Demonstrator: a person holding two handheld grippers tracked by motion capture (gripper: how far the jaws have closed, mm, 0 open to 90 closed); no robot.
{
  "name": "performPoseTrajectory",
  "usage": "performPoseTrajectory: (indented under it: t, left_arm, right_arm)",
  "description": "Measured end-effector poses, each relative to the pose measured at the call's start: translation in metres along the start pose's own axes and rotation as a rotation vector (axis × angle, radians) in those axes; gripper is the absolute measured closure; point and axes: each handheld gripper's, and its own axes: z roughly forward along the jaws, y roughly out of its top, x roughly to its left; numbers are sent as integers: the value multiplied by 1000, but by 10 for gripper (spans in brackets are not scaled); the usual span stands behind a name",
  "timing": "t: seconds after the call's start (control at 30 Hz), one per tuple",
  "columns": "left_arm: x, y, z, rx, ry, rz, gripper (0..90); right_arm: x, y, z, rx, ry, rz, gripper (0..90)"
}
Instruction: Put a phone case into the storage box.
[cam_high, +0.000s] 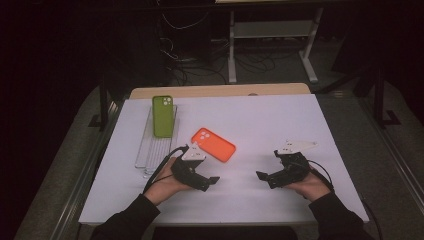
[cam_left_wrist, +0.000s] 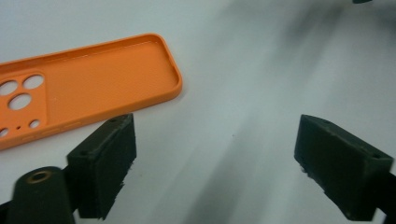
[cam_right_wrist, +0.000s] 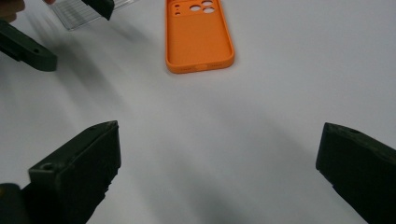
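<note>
While my left gripper (cam_high: 212, 181) and right gripper (cam_high: 261, 175) hover wide and empty near the desk's (cam_high: 280, 120) front edge, the orange phone case (cam_high: 214, 144) lies open-side-up mid-desk; next, I judge, my left must close on its rim.

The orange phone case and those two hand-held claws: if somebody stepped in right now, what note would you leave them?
Left gripper: open, holding nothing, hovering just beside the orange case.
Right gripper: open, holding nothing, over bare table.
Orange case: flat on the table, hollow side up, untouched.
Green case: propped upright in the clear slotted rack at far left.
Done: green case appears racked.
Left: probably grasp the orange case and stand it in the rack too.
</note>
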Motion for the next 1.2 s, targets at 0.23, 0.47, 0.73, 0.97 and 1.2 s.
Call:
performPoseTrajectory:
  t: [0.23, 0.47, 0.73, 0.97, 1.2]
  left_arm:
    - [-1, -1, -3, -5, -6, 0, 0]
    - [2, -2, -5, -31, -8, -11, 0]
    - [3, -3, -5, -46, -3, -12, 0]
    - [4, -3, -6, -38, -5, 5, 0]
    - [4, -3, -6, -36, -8, -1, 0]
  right_arm:
    - [-1, 7, -1, 21, 14, -1, 0]
    - [0, 22, 6, 45, 23, -16, 0]
    - [2, 41, 19, 59, 48, -21, 0]
    - [2, 59, 34, 78, 60, -24, 0]
    - [2, 79, 52, 101, 61, -53, 0]
